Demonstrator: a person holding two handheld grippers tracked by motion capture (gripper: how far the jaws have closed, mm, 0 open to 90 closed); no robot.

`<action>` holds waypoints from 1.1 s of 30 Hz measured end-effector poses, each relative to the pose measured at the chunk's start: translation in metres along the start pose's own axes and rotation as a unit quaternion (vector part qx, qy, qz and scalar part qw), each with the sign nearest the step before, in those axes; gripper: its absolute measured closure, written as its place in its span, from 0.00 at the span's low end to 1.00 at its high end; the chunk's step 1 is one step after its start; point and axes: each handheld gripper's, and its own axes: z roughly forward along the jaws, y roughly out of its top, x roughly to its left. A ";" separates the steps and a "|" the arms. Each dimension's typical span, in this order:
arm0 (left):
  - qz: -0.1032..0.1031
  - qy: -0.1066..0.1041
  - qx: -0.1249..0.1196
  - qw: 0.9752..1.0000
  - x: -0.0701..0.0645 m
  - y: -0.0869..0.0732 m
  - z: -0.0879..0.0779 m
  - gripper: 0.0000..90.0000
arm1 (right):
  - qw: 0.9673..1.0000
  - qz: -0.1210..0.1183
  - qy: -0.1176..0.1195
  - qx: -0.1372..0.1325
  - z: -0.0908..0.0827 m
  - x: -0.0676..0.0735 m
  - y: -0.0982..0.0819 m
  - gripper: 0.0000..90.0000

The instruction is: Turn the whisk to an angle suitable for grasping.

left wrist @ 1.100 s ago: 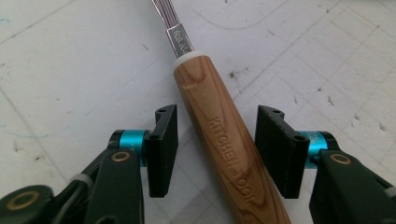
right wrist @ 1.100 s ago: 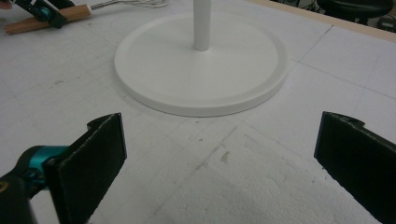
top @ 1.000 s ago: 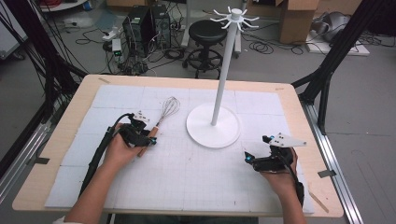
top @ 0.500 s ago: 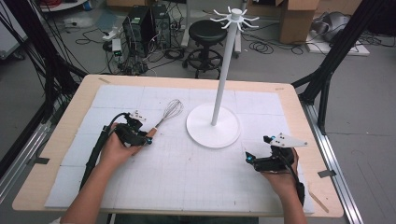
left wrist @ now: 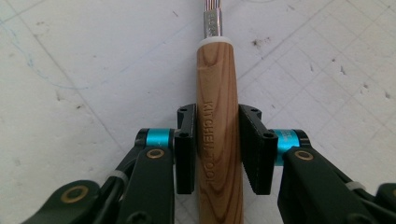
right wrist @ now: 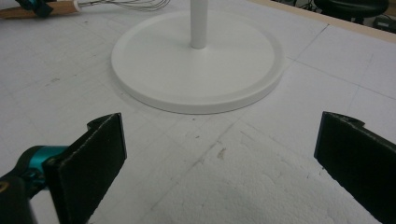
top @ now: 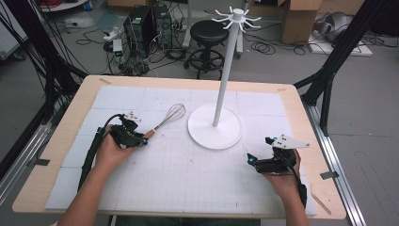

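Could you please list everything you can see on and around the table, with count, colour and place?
Wire whisk with wooden handle: one, steel and brown, table's left half, lying flat.
White hook stand with round base: one, white, table centre, upright.
White gridded mat: one, covering the table.
Wooden table: one, light brown.
Black round stool: one, on the floor behind.
Computer towers: two, dark, floor behind left.
Cardboard boxes: brown, far right; count unclear.
Left claw: black and teal, jaws either side of the whisk handle.
Right claw: black, open, before the stand.
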 end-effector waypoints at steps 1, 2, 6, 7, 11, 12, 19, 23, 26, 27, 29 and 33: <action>-0.005 -0.007 0.001 1.000 0.000 0.000 0.000 0.70 | 1.000 0.000 0.000 0.000 0.000 0.000 0.000 0.01; -0.007 -0.013 0.001 1.000 0.001 0.000 0.001 0.63 | 1.000 0.001 0.000 0.000 0.000 0.000 0.000 0.01; -0.025 -0.034 -0.013 0.999 0.004 0.001 -0.001 0.59 | 1.000 0.003 0.001 0.002 0.000 0.000 0.000 0.01; -0.038 -0.049 -0.023 0.998 0.008 0.001 -0.002 0.60 | 1.000 0.001 0.000 0.001 0.001 0.000 0.000 0.01; -0.050 -0.053 -0.030 0.997 0.014 0.000 -0.003 0.63 | 1.000 0.001 0.002 0.003 0.001 0.000 0.000 0.01; -0.050 -0.053 -0.030 0.997 0.014 0.000 -0.003 0.63 | 1.000 0.001 0.002 0.003 0.001 0.000 0.000 0.01; -0.043 -0.050 -0.021 0.998 0.012 0.003 0.004 0.66 | 1.000 0.000 0.002 0.005 0.003 0.001 0.000 0.01; -0.030 -0.047 -0.005 0.998 0.009 0.007 0.008 0.69 | 1.000 -0.001 0.002 0.004 0.003 0.001 0.000 0.01; -0.004 -0.011 0.001 1.000 0.000 0.008 0.009 0.75 | 1.000 -0.001 0.003 0.006 0.004 0.001 0.000 0.01; 0.001 -0.004 0.003 1.000 -0.002 0.008 0.009 0.75 | 1.000 -0.001 0.003 0.006 0.004 0.001 0.000 0.01; 0.011 0.006 0.004 1.000 -0.005 0.009 0.009 0.75 | 1.000 -0.002 0.003 0.003 0.004 0.001 0.000 0.01; 0.019 0.015 0.006 1.000 -0.008 0.009 0.009 0.75 | 1.000 -0.001 0.001 0.002 0.002 0.001 0.000 0.01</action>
